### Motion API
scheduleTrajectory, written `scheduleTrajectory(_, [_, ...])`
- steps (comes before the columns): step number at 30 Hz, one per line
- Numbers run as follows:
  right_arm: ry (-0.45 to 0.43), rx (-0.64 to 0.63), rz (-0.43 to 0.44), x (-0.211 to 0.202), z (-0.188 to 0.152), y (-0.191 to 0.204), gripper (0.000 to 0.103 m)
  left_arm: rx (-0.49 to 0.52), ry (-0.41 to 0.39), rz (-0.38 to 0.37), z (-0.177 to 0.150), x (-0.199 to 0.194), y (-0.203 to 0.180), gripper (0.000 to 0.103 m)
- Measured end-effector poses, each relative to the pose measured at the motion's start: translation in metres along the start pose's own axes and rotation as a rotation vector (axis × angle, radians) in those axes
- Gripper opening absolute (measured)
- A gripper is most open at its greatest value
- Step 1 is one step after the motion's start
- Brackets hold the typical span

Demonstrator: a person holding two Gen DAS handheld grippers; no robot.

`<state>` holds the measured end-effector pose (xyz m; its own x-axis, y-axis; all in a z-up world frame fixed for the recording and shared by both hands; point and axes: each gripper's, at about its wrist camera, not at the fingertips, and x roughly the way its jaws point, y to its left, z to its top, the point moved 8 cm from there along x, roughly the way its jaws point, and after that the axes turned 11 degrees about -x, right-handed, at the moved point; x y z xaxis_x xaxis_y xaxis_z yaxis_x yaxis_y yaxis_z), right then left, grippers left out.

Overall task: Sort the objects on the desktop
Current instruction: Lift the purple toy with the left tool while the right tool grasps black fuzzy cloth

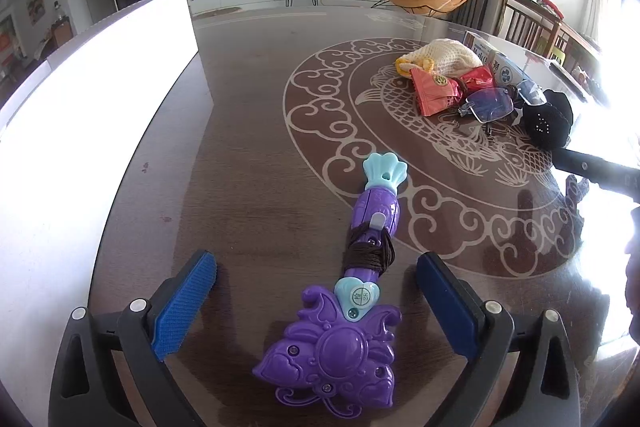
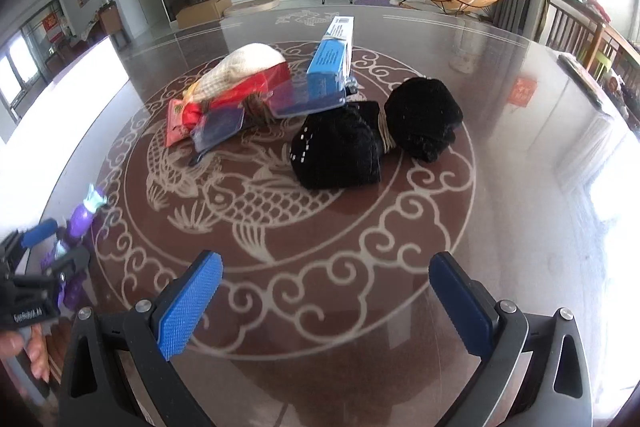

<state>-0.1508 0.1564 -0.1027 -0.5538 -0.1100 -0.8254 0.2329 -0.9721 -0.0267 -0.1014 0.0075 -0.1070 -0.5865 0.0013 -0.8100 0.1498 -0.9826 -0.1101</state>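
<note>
**Toy wand on the tabletop, with a heap of mixed items still to sort**

Item: purple toy wand (image 1: 360, 291), hard moulded plastic with teal trim and a fan-shaped teal end. It lies flat on the tabletop (image 1: 248, 131) near the left edge, head toward the camera. Dark brown cord is wound round the middle of the shaft.

Handling, judged: light and rigid, with a glossy surface likely to slip. The ornate head is wide and uneven, a poor place to grip. The shaft is narrower and straighter, and the cord band should give friction, so that is the better hold.

Left hand-held gripper (image 1: 316, 291): fingers spread wide to either side of the wand, pads clear of it, nothing pinched.

Right hand-held gripper (image 2: 326, 291): fingers spread, empty, facing the heap.

Other stock, mid-tabletop on the fish pattern: black knitted bundle (image 2: 376, 131), soft and easily squeezed; glasses (image 1: 492, 105), fragile, best taken by the frame; red packet (image 1: 436, 93); cream mesh pouch (image 1: 444, 57); blue box (image 2: 332, 61).
</note>
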Motion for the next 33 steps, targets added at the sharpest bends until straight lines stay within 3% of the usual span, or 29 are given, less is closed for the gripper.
scheduleTrajectory(4, [0.001, 0.076, -0.035, 0.022, 0.037, -0.007, 0.086, 0.0, 0.0, 0.0, 0.0, 0.0, 0.0, 0.102])
scheduleTrajectory(6, [0.018, 0.08, -0.055, 0.031, 0.045, -0.007, 0.049, 0.0, 0.0, -0.001, 0.0, 0.0, 0.0, 0.102])
scheduleTrajectory(7, [0.021, 0.074, -0.085, 0.032, 0.047, -0.009, 0.043, 0.0, 0.001, -0.003, 0.0, 0.0, 0.0, 0.102])
scheduleTrajectory(10, [-0.019, 0.054, -0.067, 0.023, 0.046, -0.007, 0.036, 0.0, 0.002, -0.005, -0.001, 0.0, 0.0, 0.102])
scheduleTrajectory(14, [-0.03, -0.114, 0.018, 0.003, 0.017, 0.016, 0.036, 0.0, 0.002, -0.006, -0.001, 0.0, 0.0, 0.102])
scheduleTrajectory(18, [-0.042, -0.31, 0.13, -0.033, -0.049, 0.036, 0.036, 0.0, 0.002, -0.006, -0.001, 0.0, 0.0, 0.102])
scheduleTrajectory(20, [-0.047, -0.337, 0.144, -0.05, -0.077, 0.025, 0.039, 0.0, 0.002, -0.006, -0.001, 0.0, 0.0, 0.103])
scheduleTrajectory(25, [-0.023, -0.251, 0.135, -0.073, -0.109, -0.019, 0.069, 0.004, 0.002, -0.003, -0.001, 0.0, 0.0, 0.103])
scheduleTrajectory(27, [-0.005, -0.223, 0.132, -0.078, -0.109, -0.024, 0.089, 0.017, 0.005, -0.008, -0.002, -0.001, -0.001, 0.103])
scheduleTrajectory(33, [0.088, -0.003, 0.167, -0.066, -0.09, -0.037, 0.09, 0.115, 0.081, -0.062, -0.007, -0.004, -0.004, 0.103])
